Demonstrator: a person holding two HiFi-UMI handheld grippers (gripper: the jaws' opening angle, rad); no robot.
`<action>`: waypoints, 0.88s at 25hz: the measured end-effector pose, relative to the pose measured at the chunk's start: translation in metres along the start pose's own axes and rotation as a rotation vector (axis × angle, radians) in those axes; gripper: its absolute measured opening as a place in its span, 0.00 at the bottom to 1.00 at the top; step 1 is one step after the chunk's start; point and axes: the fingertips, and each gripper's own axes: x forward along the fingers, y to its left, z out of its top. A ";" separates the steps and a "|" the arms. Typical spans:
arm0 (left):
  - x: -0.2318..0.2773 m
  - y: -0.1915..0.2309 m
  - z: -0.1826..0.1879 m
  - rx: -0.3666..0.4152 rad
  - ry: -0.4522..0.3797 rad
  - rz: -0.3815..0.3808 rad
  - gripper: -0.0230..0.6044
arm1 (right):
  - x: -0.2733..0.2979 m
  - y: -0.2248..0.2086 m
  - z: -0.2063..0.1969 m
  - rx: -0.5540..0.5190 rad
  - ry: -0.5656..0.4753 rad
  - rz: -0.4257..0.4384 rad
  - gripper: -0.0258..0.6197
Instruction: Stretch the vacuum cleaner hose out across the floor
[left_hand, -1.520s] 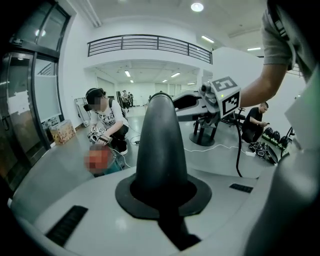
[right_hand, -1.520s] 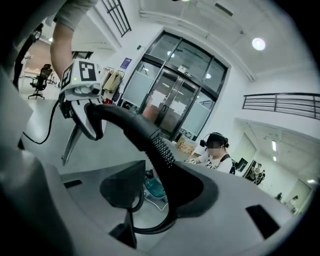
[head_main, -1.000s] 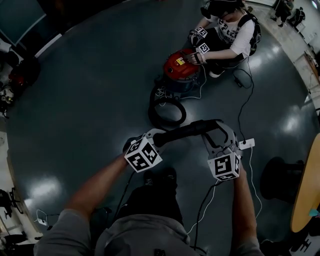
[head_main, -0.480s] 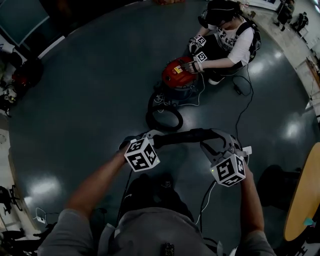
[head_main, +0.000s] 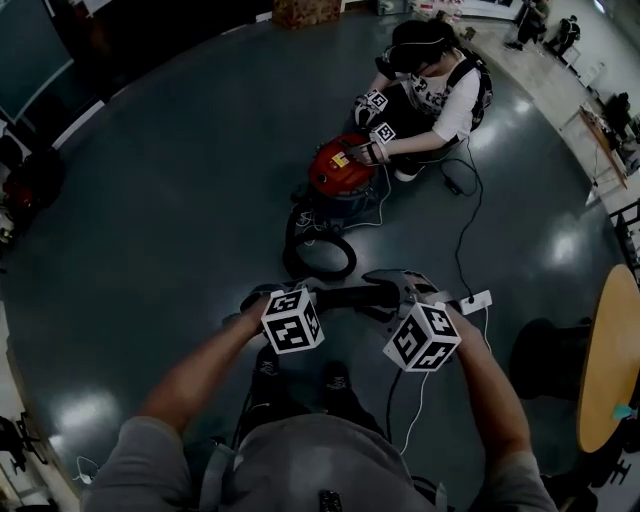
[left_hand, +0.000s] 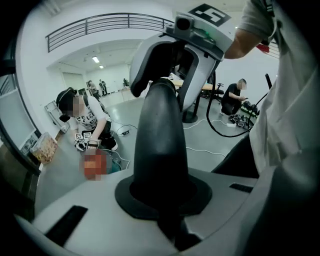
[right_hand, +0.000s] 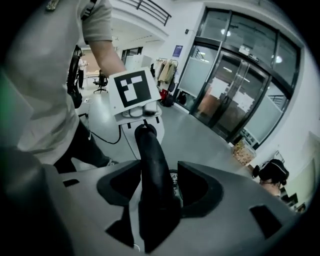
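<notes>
Left tool (head_main: 304, 291) and right tool (head_main: 398, 290) are each clamped shut on the black hose (head_main: 350, 294), which spans the gap between them. Ahead of both, it seems to coil toward the red vacuum cleaner (head_main: 335, 170).

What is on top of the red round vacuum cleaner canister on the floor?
A seated person's hand rests on the red round canister, beside a small yellow patch. The lid under that hand is covered.
</notes>
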 end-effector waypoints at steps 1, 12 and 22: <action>-0.006 -0.002 -0.002 0.028 -0.002 -0.015 0.10 | 0.008 0.004 0.008 -0.004 0.023 0.028 0.37; -0.065 -0.037 -0.043 0.249 0.024 -0.152 0.11 | 0.047 0.065 0.052 0.119 0.260 0.080 0.22; -0.093 -0.048 -0.037 0.265 -0.069 -0.001 0.51 | 0.011 0.118 0.039 0.384 0.314 -0.100 0.22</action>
